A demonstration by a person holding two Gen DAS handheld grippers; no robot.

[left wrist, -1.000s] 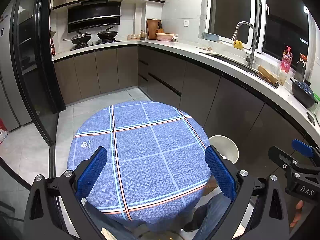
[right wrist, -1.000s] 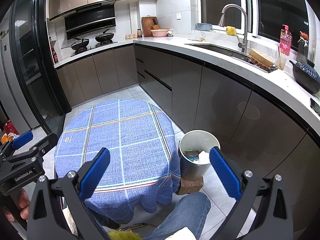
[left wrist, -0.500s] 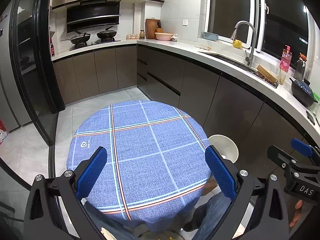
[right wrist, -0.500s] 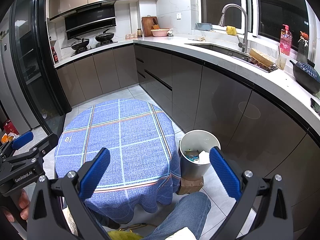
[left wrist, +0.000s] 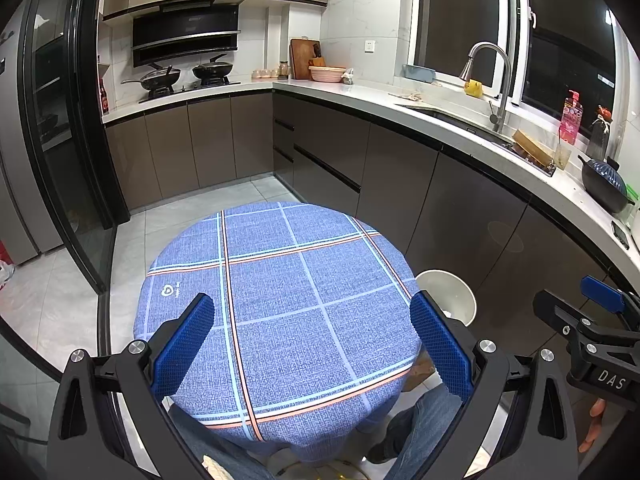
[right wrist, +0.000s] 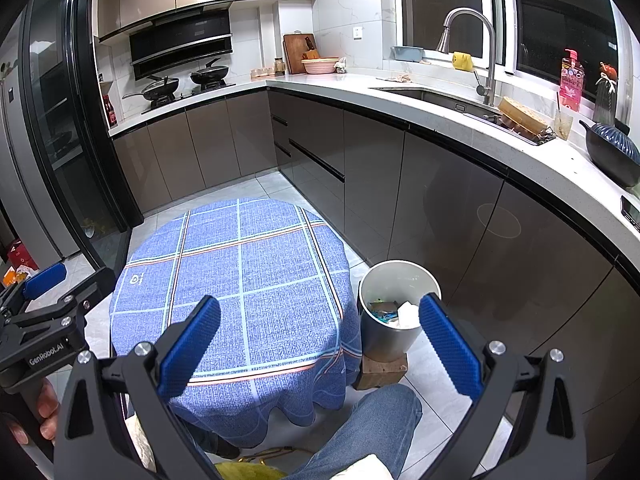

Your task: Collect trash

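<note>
left gripper [left wrist: 312,336] jaws wide and holding nothing above round table with blue plaid cloth [left wrist: 280,280], right gripper [right wrist: 320,338] jaws wide too, grey trash bin [right wrist: 394,336] on wooden block [right wrist: 382,372] just beside table, trash [right wrist: 394,312] inside

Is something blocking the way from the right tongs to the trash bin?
Nothing visible does. The right tongs hang open above the table edge, and the bin stands beside the table on a wooden block, its mouth open, with trash inside.
</note>
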